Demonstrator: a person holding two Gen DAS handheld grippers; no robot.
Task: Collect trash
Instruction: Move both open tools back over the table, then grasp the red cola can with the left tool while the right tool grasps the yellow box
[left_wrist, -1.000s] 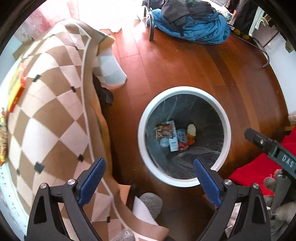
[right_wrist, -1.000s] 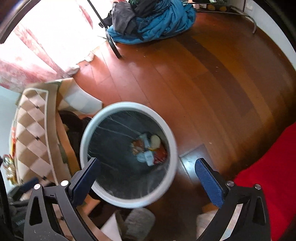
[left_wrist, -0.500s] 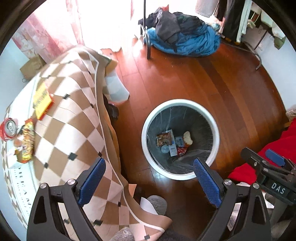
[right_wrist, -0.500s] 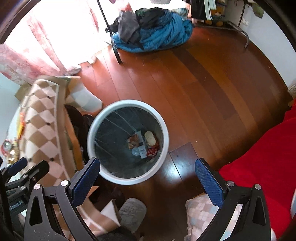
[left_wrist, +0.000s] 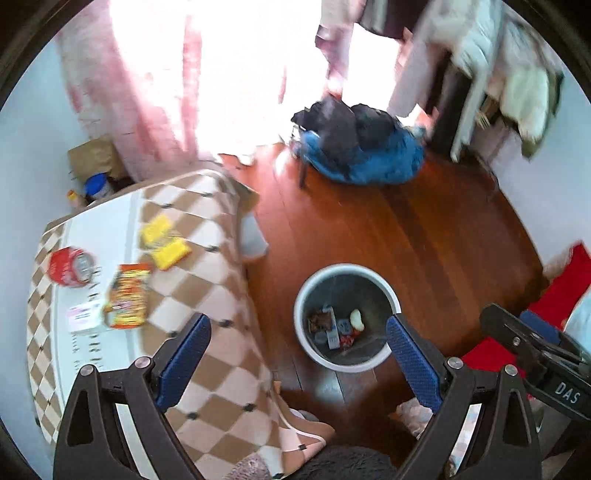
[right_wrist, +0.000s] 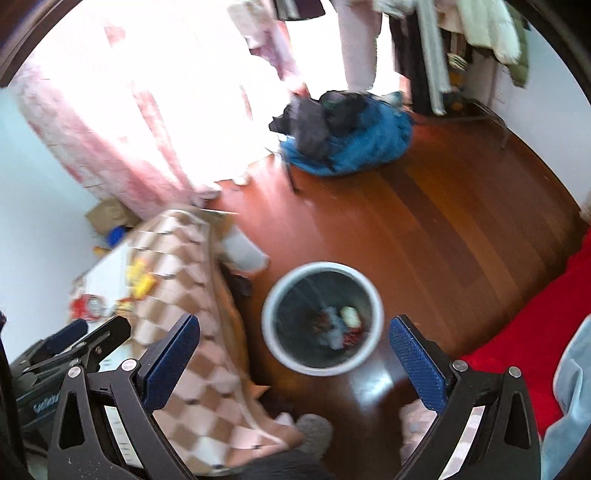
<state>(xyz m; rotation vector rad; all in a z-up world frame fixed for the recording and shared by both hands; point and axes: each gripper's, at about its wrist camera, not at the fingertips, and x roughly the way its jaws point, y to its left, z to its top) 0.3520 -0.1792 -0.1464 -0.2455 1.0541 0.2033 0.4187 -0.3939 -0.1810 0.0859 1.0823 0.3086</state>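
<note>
A white-rimmed trash bin stands on the wooden floor with several wrappers and a cup inside. On the table with the checked cloth lie a red can, an orange snack bag, a yellow packet and a white paper slip. My left gripper hangs open high over the table edge and bin, holding nothing. My right gripper is open and empty above the bin. Each gripper shows at the edge of the other's view.
A blue and dark heap of clothes lies on the floor at the back. Pink curtains hang before a bright window. A red cover fills the right. A clothes rack stands at the back right.
Both grippers have risen and tilted up; the bin looks smaller and lower in view. The table top with the can, snack bag and yellow packet has come into view.
</note>
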